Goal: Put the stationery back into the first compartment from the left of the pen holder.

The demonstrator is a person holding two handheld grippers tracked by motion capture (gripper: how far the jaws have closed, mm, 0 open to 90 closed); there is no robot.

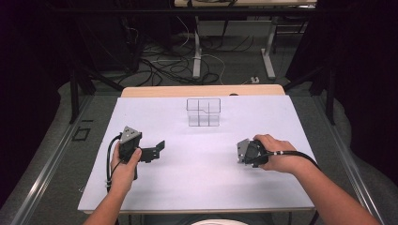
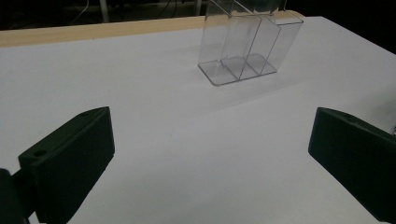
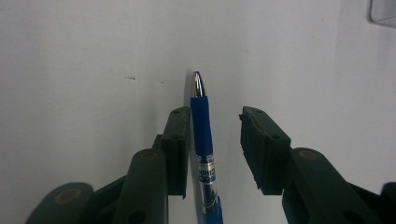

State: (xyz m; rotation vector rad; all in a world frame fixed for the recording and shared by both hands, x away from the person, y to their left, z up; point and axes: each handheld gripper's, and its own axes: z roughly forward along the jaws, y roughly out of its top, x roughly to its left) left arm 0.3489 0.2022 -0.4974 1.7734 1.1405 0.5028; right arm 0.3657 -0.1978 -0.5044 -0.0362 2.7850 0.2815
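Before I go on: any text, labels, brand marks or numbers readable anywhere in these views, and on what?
Blue pen between the right gripper jaws: dark print on its clear barrel section, too small and blurred to read.
Clear divided organizer: no text visible.
White table: no text visible.
Left gripper: no markings visible on its jaws.
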